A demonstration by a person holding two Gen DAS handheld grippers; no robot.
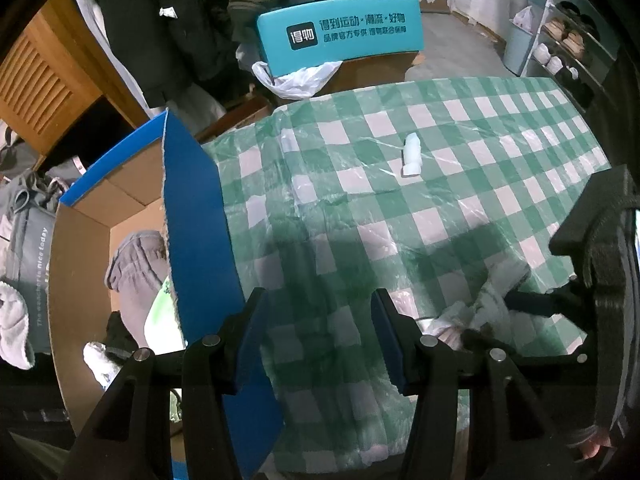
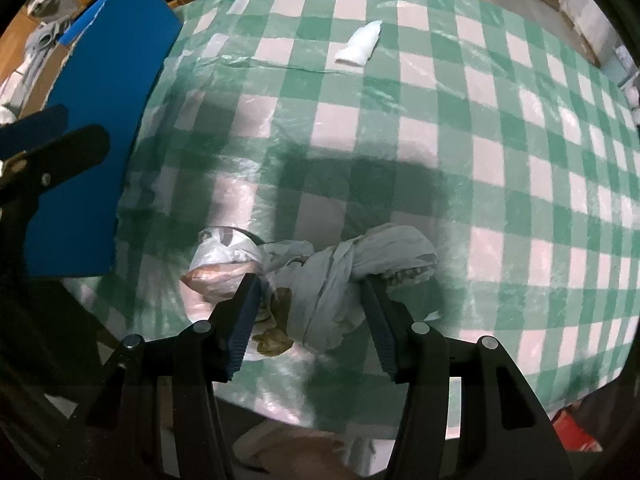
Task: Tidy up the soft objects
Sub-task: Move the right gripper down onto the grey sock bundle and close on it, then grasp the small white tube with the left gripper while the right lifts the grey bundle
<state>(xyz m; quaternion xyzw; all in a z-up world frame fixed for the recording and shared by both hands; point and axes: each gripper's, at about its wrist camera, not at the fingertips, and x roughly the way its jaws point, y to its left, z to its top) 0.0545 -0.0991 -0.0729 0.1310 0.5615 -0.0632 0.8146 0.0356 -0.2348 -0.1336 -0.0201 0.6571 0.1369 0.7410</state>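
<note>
A knotted grey cloth bundle point(image 2: 332, 276) lies on the green-and-white checked tablecloth point(image 2: 400, 140) near the front edge. My right gripper point(image 2: 310, 292) is open, its jaws standing either side of the bundle. The bundle also shows in the left wrist view point(image 1: 488, 300), with the right gripper point(image 1: 600, 264) over it. My left gripper point(image 1: 316, 308) is open and empty above the cloth, beside the blue flap point(image 1: 196, 220) of a cardboard box point(image 1: 80, 248). Grey and white soft items point(image 1: 136, 268) lie inside the box. A small white rolled cloth point(image 1: 411, 155) lies mid-table; it also shows in the right wrist view point(image 2: 360, 46).
A teal box with printed text point(image 1: 340, 32) stands beyond the table's far edge, with a plastic bag point(image 1: 300, 78) by it. Dark coats point(image 1: 168, 20) hang at the back left. A shoe rack point(image 1: 568, 40) stands at the far right. The box flap also shows in the right wrist view point(image 2: 96, 128).
</note>
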